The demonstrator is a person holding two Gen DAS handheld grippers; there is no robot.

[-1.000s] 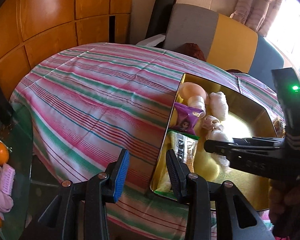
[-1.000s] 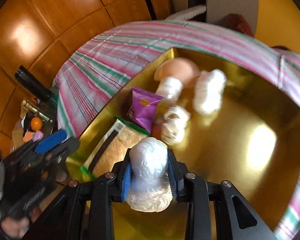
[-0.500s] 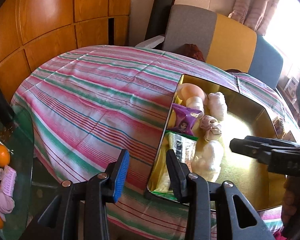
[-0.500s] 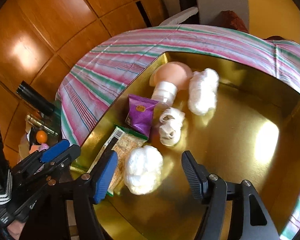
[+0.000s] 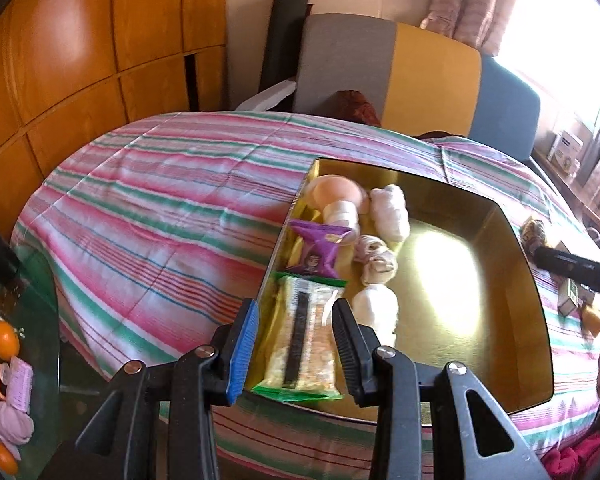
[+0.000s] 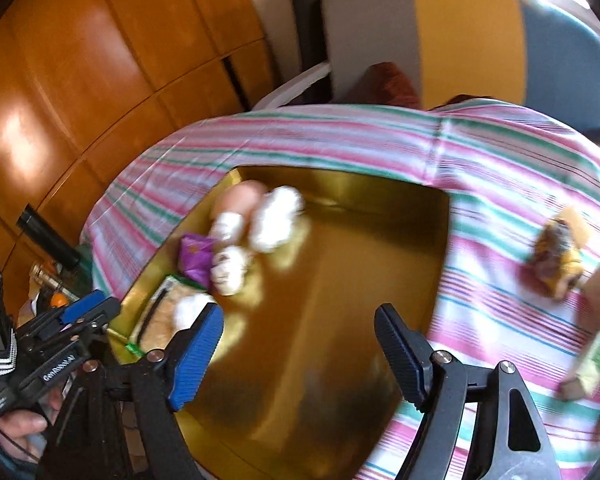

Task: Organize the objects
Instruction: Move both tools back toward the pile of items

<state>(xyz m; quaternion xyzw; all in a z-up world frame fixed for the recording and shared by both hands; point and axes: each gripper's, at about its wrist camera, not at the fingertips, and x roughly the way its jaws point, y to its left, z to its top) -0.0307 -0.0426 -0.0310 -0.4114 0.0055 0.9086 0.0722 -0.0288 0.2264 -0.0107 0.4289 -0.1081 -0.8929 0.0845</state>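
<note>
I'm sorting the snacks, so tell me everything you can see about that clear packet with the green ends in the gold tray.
The clear packet is a flat, see-through plastic wrapper with green sealed ends, a dark stripe down its middle and pale yellowish pieces inside. It lies flat along the gold tray's left wall at the near corner, its far end next to the purple packet. Nothing grips it.

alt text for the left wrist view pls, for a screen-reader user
The open left gripper hovers at the near edge of a gold tray on a striped tablecloth. Along the tray's left side lie a clear snack packet, a purple packet, white wrapped bundles and a peach round item. The right gripper enters from the right edge.
</note>
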